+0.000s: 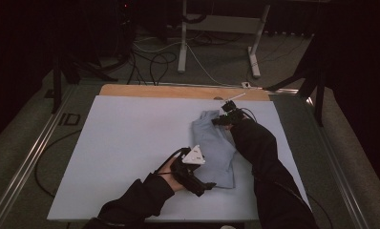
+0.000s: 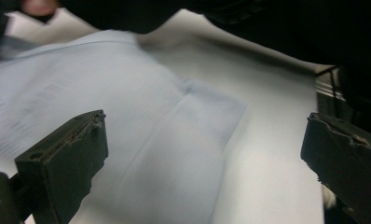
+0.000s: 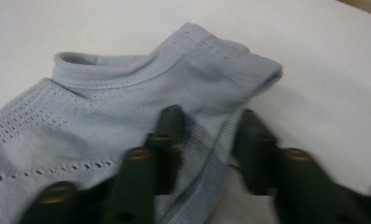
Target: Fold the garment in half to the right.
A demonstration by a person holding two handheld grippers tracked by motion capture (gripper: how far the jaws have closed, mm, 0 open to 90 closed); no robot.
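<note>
High view: the left gripper point(image 1: 203, 187) lies low near the mat's point(image 1: 121, 143) front edge, just beside the near left corner of the folded blue shirt point(image 1: 216, 148), a grey plate on top of it. Left gripper view: its jaws stand wide apart over the shirt's point(image 2: 127, 140) near corner, nothing pressed between them. The shirt lies right of the mat's middle, running from mid-depth toward the far edge, with its collar end farthest away. At that far end, in the high view, the right gripper point(image 1: 225, 117) comes down on the cloth. Right gripper view: its jaws are partly closed with a fold of the shirt's point(image 3: 127, 93) edge between them; whether the pads already pinch it I cannot tell
</note>
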